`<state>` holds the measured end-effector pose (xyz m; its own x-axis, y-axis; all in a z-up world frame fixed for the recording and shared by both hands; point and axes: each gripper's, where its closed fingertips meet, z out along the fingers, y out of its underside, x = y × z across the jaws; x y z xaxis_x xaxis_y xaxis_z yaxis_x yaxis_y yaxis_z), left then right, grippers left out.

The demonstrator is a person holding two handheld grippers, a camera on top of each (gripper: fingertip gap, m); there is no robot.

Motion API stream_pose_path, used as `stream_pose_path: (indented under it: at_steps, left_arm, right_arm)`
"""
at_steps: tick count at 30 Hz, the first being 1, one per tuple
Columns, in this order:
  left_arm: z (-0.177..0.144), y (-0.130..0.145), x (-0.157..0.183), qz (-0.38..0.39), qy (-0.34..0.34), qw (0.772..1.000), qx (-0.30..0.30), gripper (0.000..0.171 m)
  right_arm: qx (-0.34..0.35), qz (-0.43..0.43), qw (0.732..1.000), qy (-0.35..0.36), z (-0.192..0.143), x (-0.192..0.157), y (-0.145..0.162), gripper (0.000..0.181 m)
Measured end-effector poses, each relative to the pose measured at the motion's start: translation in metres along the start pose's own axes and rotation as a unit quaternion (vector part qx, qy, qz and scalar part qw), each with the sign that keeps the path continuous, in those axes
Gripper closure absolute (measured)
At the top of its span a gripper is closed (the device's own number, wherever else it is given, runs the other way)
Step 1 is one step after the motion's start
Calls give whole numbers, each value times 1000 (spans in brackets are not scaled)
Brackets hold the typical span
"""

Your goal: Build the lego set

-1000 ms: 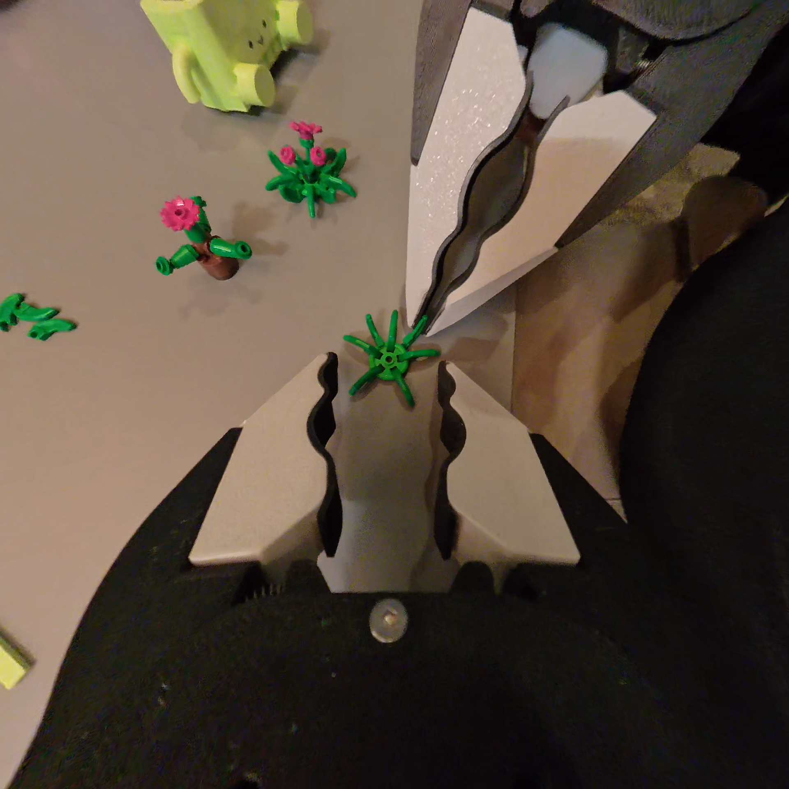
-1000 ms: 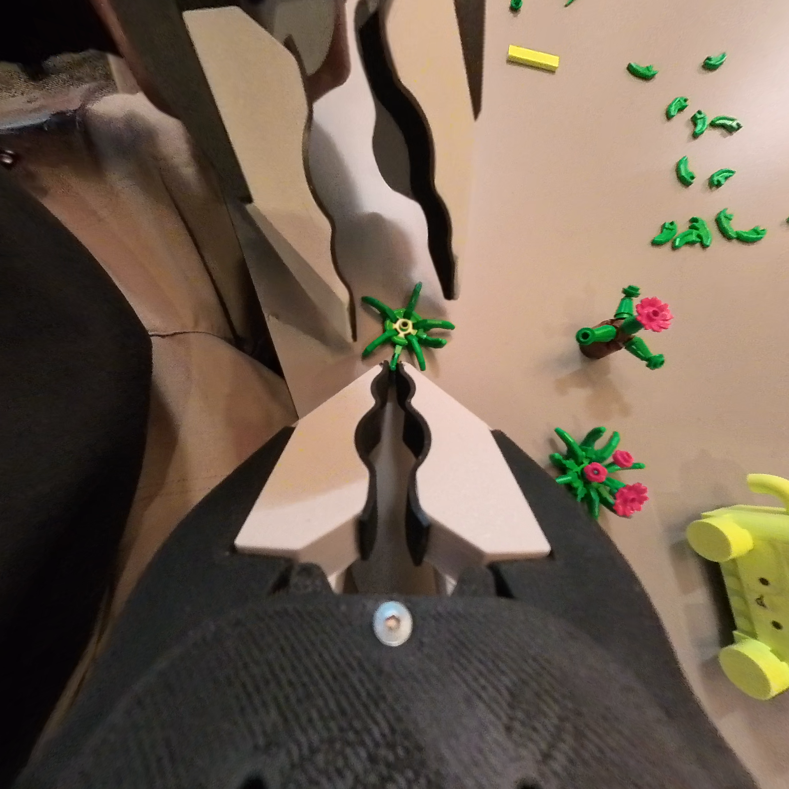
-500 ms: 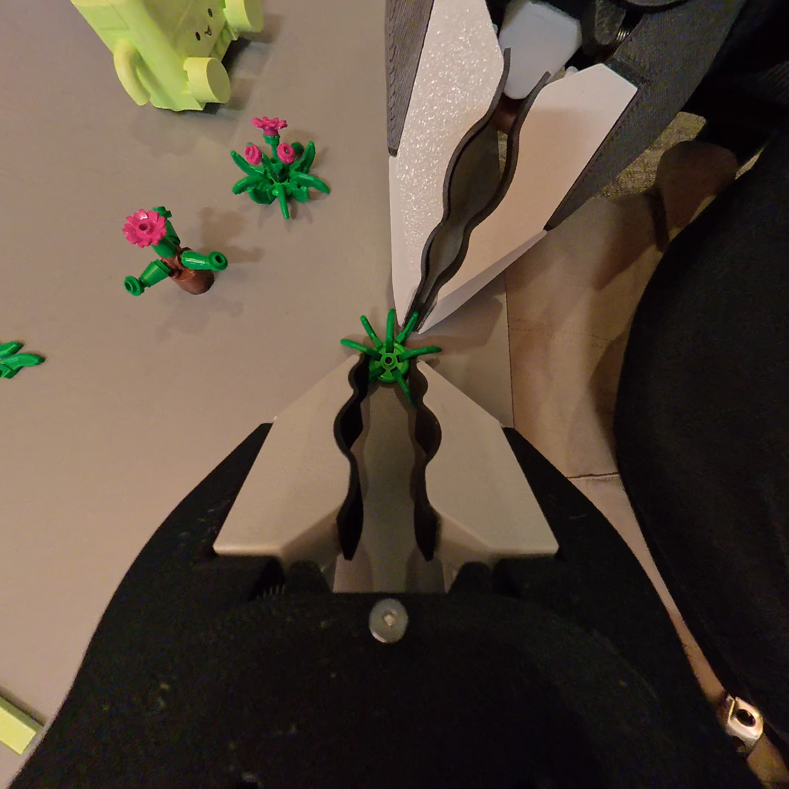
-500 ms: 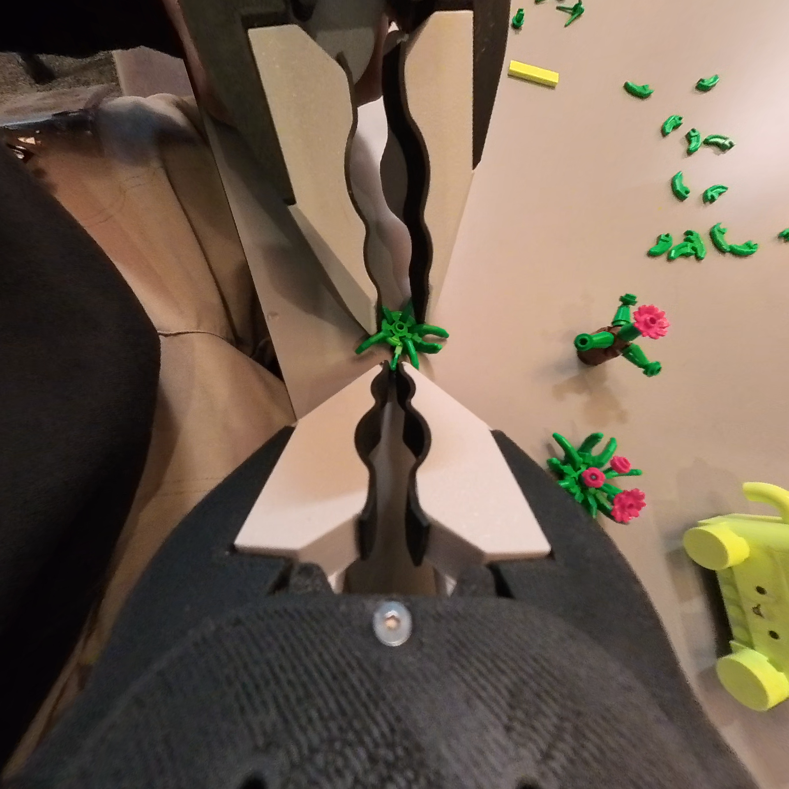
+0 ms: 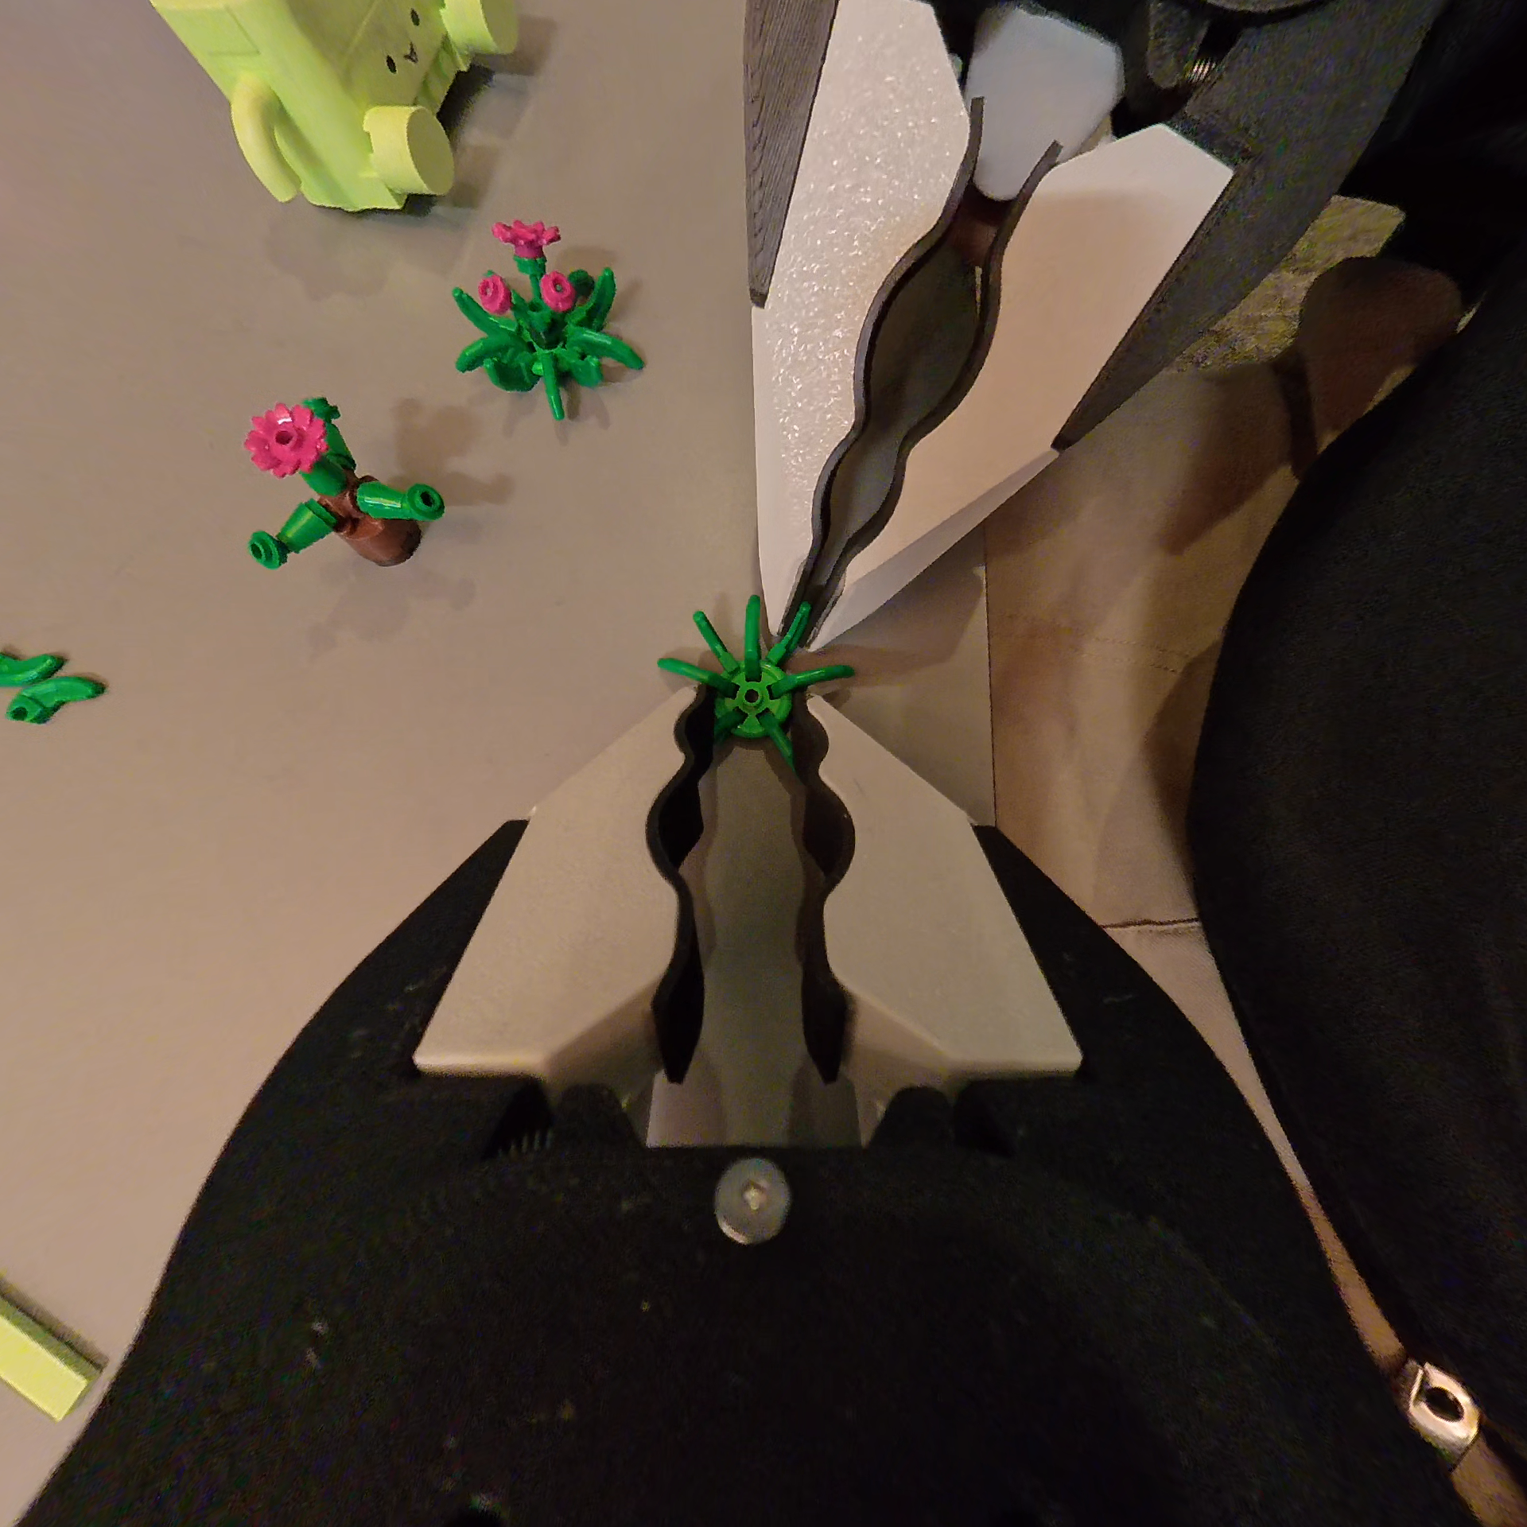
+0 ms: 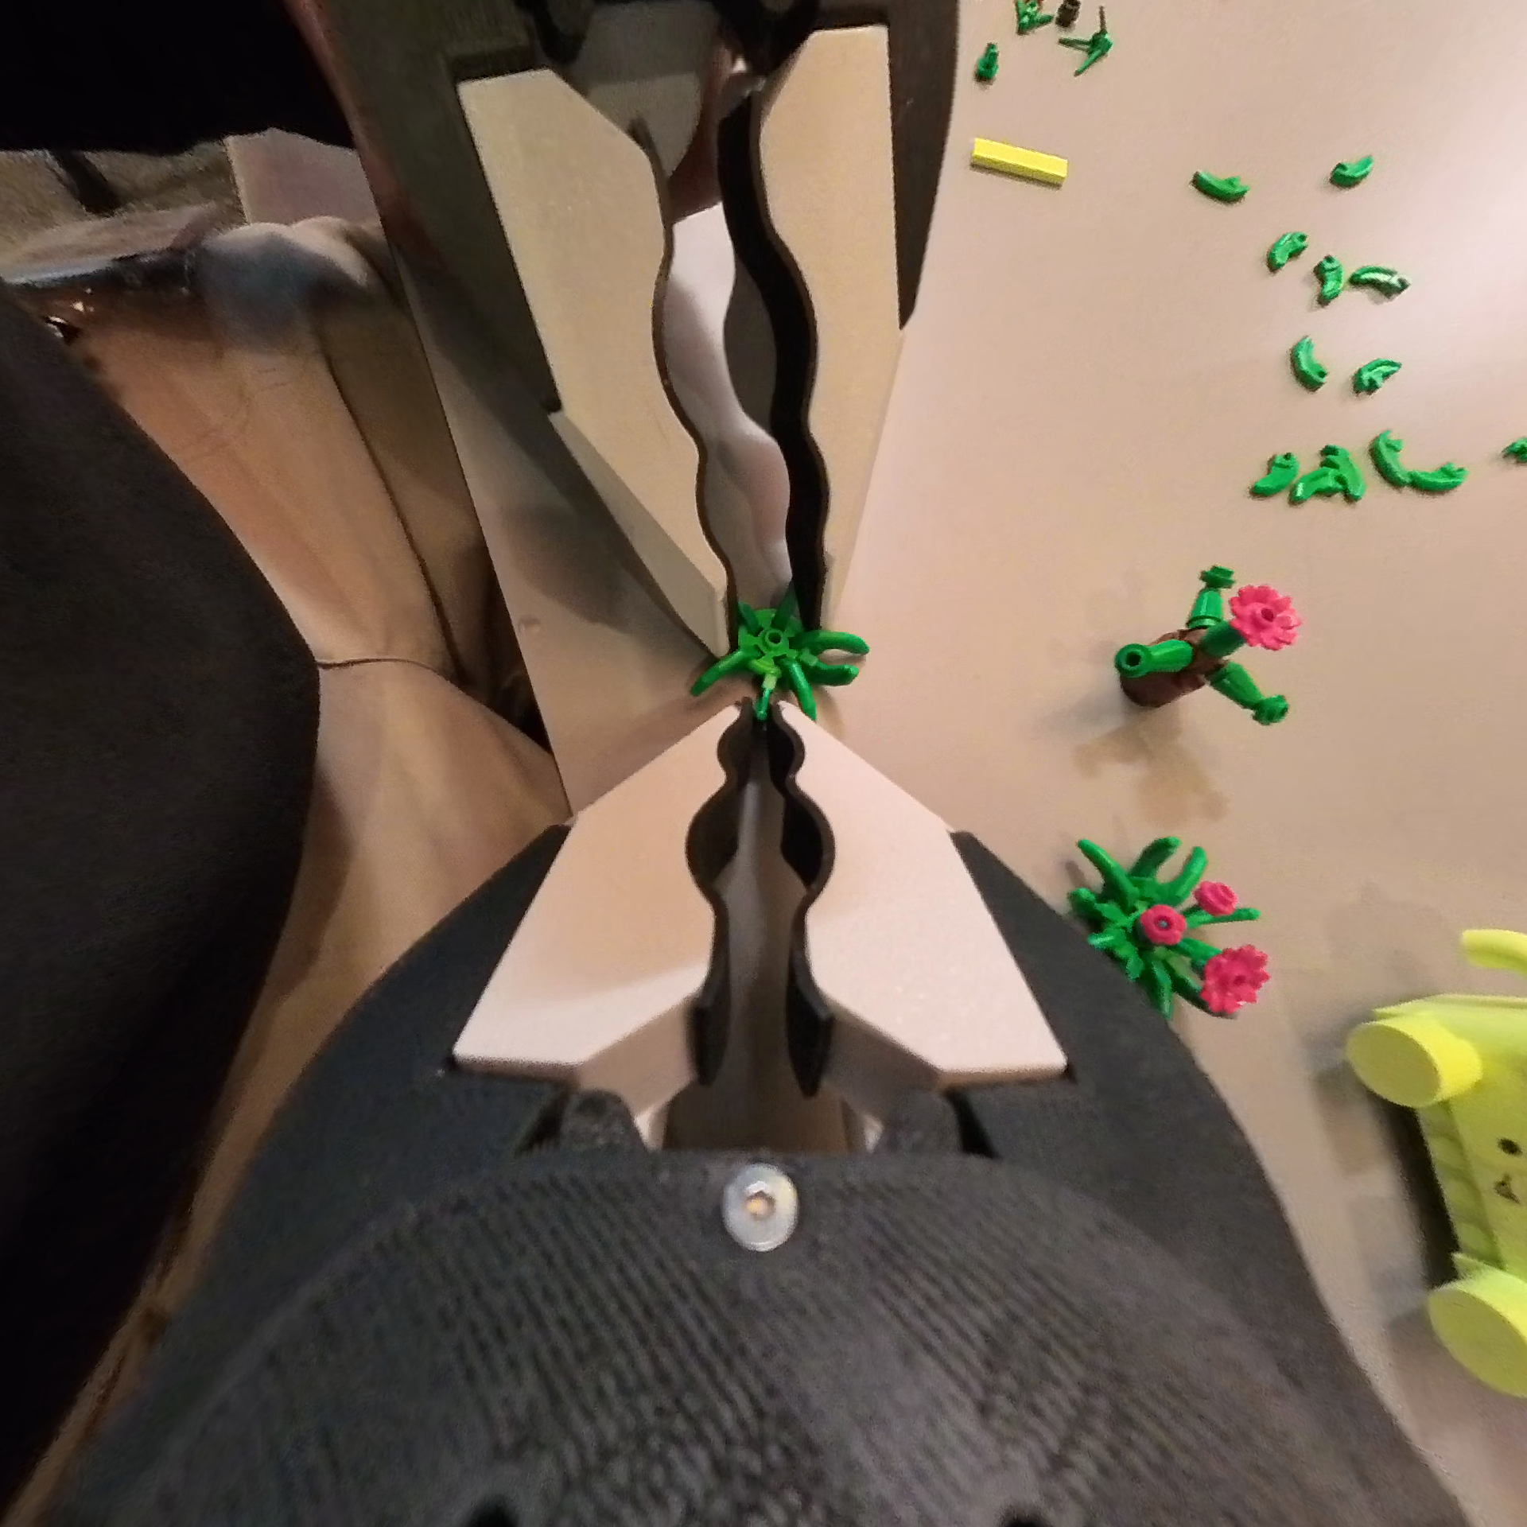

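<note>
1. The grey matte table [image 5: 248, 826] takes up most of both views; its right edge in the left wrist view gives way to a tan surface beyond it, and dark fabric sits farther right.
2. The left gripper [image 5: 748, 711], black-bodied with pale wedge fingers and wavy dark pads, comes in from the near side. Its jaws are almost closed, and the tips pinch the hub of the green spiky lego leaf rosette [image 5: 750, 694].
3. The right gripper [image 6: 762, 715], built the same, meets it tip to tip from the far side. Its jaws are very nearly together, clamped on one thin leaf spike of the same rosette [image 6: 773, 653]. So the rosette sits between the two grippers, close to the table's edge; whether it touches the table I cannot tell.
4. A lime-green blocky plastic figure with round feet [image 5: 347, 99] lies on the table at the far left.
5. A green lego leaf cluster with three pink blossoms [image 5: 541, 326] stands just near of the figure.
6. A brown lego stump with green stems and one pink flower [image 5: 347, 496] sits left of and nearer than the cluster, apart from it.
7. A flat yellow lego bar [image 6: 1018, 161] lies by itself.
8. Loose small curved green lego leaves [image 6: 1355, 479] are scattered well away from the grippers.
</note>
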<state>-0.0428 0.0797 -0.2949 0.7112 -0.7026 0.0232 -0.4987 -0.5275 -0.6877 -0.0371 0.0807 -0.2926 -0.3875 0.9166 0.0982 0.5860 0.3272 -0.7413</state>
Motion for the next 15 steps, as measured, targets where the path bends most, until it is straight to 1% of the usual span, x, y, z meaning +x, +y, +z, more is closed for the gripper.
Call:
stream_pose_path:
  at_steps: [7,11,15]
  left_arm:
    - [0,1,0,3,-5,1000,-8,154]
    - [-1,1,-1,2,-7,1000,-9,154]
    - [-1,1,-1,1,-8,1000,-11,154]
  right_arm:
    - [11,66,998,-5,0,1,0,181]
    - [21,131,991,-13,1,2,0,181]
    - [15,122,992,-5,1,2,0,181]
